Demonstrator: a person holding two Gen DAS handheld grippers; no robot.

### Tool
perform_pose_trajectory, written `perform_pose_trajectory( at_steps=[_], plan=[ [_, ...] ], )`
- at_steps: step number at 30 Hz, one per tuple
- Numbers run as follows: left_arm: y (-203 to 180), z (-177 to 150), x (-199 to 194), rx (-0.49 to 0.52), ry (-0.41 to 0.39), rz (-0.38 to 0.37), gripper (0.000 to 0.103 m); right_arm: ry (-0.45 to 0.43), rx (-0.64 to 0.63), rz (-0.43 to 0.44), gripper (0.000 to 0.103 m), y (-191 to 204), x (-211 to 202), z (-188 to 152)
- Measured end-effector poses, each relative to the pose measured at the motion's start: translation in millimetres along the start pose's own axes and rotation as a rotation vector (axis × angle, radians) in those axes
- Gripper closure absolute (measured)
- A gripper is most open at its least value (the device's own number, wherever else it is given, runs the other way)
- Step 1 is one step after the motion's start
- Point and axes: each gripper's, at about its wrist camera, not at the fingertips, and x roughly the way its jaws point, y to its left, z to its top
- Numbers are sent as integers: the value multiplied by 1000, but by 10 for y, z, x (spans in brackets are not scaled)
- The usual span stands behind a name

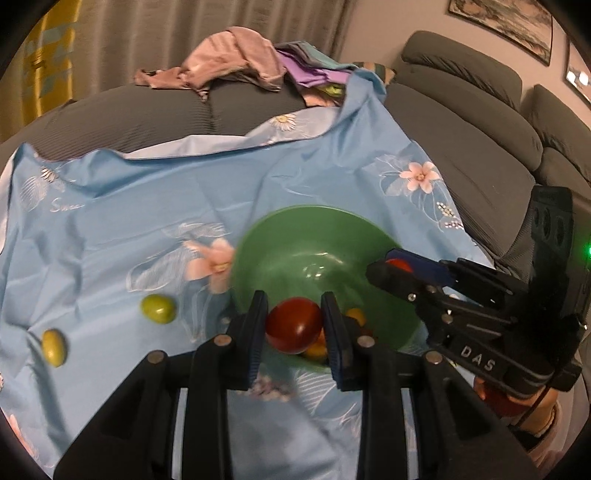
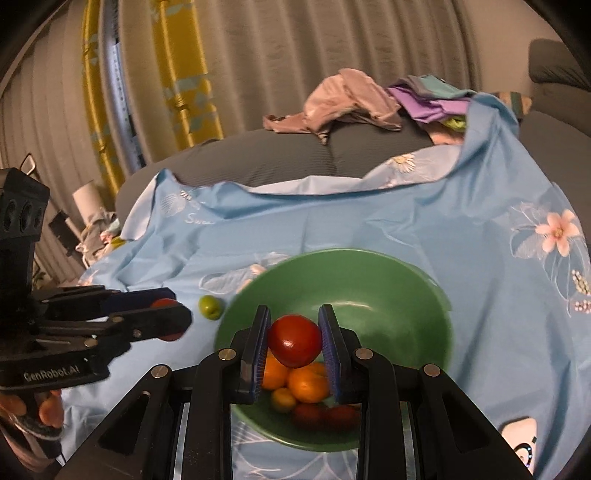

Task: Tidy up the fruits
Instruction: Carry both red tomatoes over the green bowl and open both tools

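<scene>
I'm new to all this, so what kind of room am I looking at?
Most likely a home living room: a grey sofa, long curtains and a framed picture on the wall, with loose clothes piled nearby.

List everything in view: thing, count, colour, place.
bowl: one, green, on the sheet.
held fruits: two, red, one clamped in each gripper above the bowl.
fruits in the bowl: several, orange, yellow and red, at the bottom; exact count unclear.
loose fruits: two, yellow-green, on the sheet left of the bowl.
sheet: one, light blue with flowers, spread over the sofa.
clothes: a pile, pink, purple and teal, behind the sheet.
sofa: grey.
left gripper: black, blue pads.
right gripper: black, blue pads.
</scene>
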Motion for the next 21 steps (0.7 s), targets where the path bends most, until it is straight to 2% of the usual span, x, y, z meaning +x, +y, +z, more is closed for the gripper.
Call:
perform_pose_trajectory(
  at_steps=[6, 16, 21],
  plan=[
    [-162, 37, 211, 33, 31, 10, 75, 23, 25, -14, 74, -154, 26, -47],
    [-166, -29, 442, 30, 89, 19, 75, 72, 34, -45, 74, -268, 116, -118],
    [-186, -48, 456, 49, 97, 30, 50, 99, 44, -68, 74, -287, 164, -136]
  ],
)
